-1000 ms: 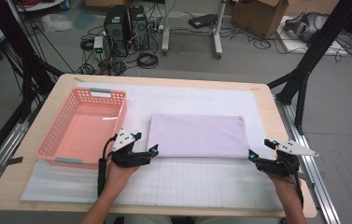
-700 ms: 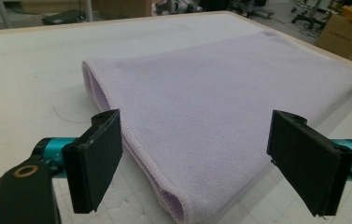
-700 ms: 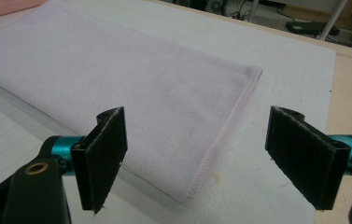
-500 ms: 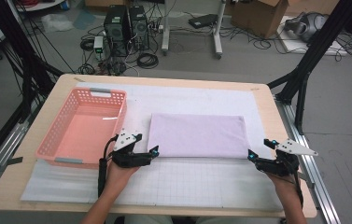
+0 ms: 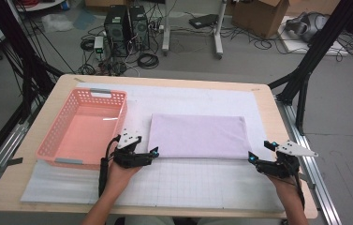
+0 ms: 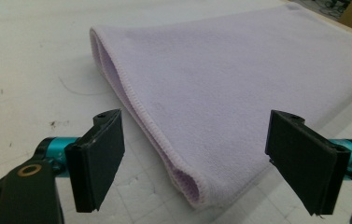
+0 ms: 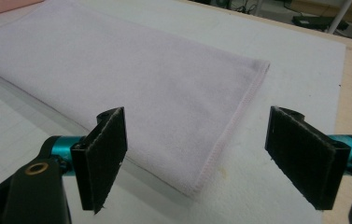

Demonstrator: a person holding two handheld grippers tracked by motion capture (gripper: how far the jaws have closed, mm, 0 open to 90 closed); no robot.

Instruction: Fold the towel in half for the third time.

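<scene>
The high view looks forward and down over the whole table (image 5: 174, 80), while both gripper views sit low and close at the towel's (image 5: 197, 136) near corners, sharing that towel.

Two black claws (image 5: 153, 152) (image 5: 251, 157) (teal collars, flat dark pads (image 6: 100, 156), brass-ringed screw), trailing black cables.

Towel (image 6: 239, 93) — far end cut off

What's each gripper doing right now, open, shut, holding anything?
Left gripper: open, empty, jaws straddling the near left corner of the folded lilac towel.
Right gripper: open, empty, at the towel's near right corner.
</scene>
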